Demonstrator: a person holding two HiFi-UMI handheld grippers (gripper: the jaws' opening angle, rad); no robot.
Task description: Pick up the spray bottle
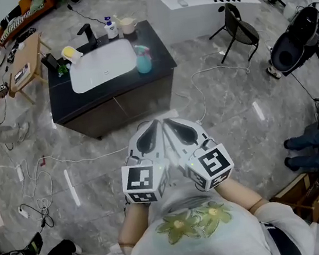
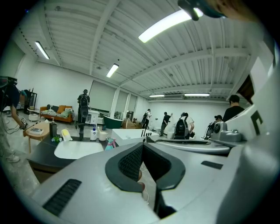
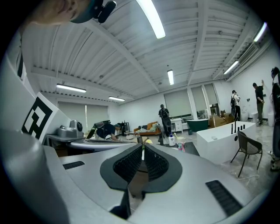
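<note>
Jaws of left gripper (image 1: 155, 124) and right gripper (image 1: 169, 122) are closed together, empty.

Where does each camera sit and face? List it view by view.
Head view: on the person's head, looking steeply down at the floor and sink counter; forearms, chest, the left hand-held gripper and right hand-held gripper show.
Left gripper view: on the left hand-held gripper, facing along its closed jaws toward the counter; the right one's marker cube shows.
Right gripper view: likewise, along its closed jaws; the left one's marker cube shows.
All three share the spray bottle.
</note>
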